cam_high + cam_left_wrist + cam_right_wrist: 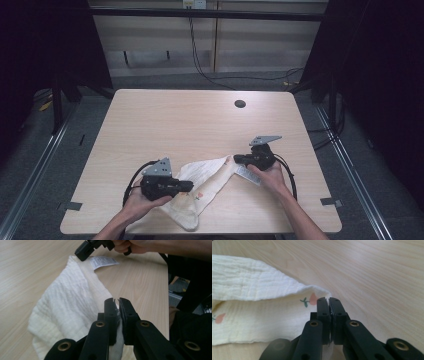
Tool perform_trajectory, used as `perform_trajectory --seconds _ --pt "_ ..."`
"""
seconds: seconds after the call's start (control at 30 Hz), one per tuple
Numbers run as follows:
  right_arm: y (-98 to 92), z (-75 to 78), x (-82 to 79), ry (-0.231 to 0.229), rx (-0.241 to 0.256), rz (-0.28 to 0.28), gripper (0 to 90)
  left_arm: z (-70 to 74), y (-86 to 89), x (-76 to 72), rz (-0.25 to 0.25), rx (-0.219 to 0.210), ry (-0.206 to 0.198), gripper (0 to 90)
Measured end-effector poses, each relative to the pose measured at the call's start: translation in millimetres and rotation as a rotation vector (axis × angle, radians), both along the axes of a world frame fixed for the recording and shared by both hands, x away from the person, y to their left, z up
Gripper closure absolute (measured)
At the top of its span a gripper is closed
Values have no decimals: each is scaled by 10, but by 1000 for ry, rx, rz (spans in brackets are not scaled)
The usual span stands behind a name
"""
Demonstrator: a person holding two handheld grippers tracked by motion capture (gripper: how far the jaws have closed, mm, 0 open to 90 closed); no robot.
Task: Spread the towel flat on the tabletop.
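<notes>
At the near edge of the worktop (150, 115), at about six o'clock, a cream muslin cloth (200, 187) with small printed fruit motifs is seen lying partly folded, one layer laid back over another. The left gripper (187, 185) is held at roughly seven o'clock, its fingers (110, 312) brought narrow and clamped on an edge of the cloth. Farther up, toward four o'clock, the right gripper (238, 159) is pinched shut on the cloth's corner beside the white care label (247, 174), fabric being visible between its fingers (323, 312). The fold is judged to be under way but unfinished: both ends are gripped and stretched, yet the cloth is still rumpled and uneven, so squaring and laying flat appear to remain. Beyond, at twelve o'clock, a cable hole (240, 104) is set in the board, well apart; nothing is seen in the way.
</notes>
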State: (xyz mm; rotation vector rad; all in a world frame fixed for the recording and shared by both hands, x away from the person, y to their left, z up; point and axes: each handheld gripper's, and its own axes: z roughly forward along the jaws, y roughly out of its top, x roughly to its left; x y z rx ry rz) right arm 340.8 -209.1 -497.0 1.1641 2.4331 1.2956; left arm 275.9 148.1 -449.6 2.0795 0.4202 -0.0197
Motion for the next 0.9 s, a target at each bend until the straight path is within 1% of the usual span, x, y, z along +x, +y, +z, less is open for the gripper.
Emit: perform_trajectory --seconds 0.03,0.07,0.1,0.17,0.2,0.23,0.27,0.3,0.37,0.53,0.57,0.7,0.73,0.77,0.8,0.83,0.87,0.9 --pt "-6 17 -5 -5 7 4 882 10 27 8 17 -12 -2 856" --pt "-17 53 -19 -8 32 5 884 29 68 19 40 -29 -14 855" --pt "-17 53 -19 -8 32 5 884 29 68 19 40 -29 -14 855" --pt "-23 79 -33 -15 38 20 885 52 98 37 50 -46 -17 855" --pt "-31 103 -43 -17 55 28 887 78 135 54 64 -63 -20 855" --pt "-31 103 -43 -17 55 28 887 78 135 54 64 -63 -20 855" --pt "-35 113 -45 -21 58 32 887 91 155 62 71 -76 -15 855" --pt "-38 127 -50 -22 64 33 887 103 173 69 76 -69 -27 855" --pt "-47 158 -57 -24 73 32 887 123 214 84 86 -84 -22 855" --pt "-68 240 -75 -44 89 34 888 169 327 128 126 -105 -27 855" --pt "-73 255 -81 -46 92 34 888 186 352 139 131 -107 -33 855" --pt "-91 304 -92 -52 105 34 888 249 436 158 154 -138 -41 856" --pt "-95 318 -93 -54 107 36 889 259 460 163 163 -147 -39 855" --pt "-104 348 -92 -56 113 39 889 266 478 162 179 -150 -48 856" --pt "-109 366 -87 -53 117 46 889 273 497 161 195 -163 -55 857" --pt "-109 366 -87 -53 117 46 889 281 509 166 198 -168 -50 857" --pt "-119 414 -84 -58 118 44 889 295 518 168 200 -162 -55 856" --pt "-119 414 -84 -58 118 44 889 311 526 167 208 -162 -58 856"
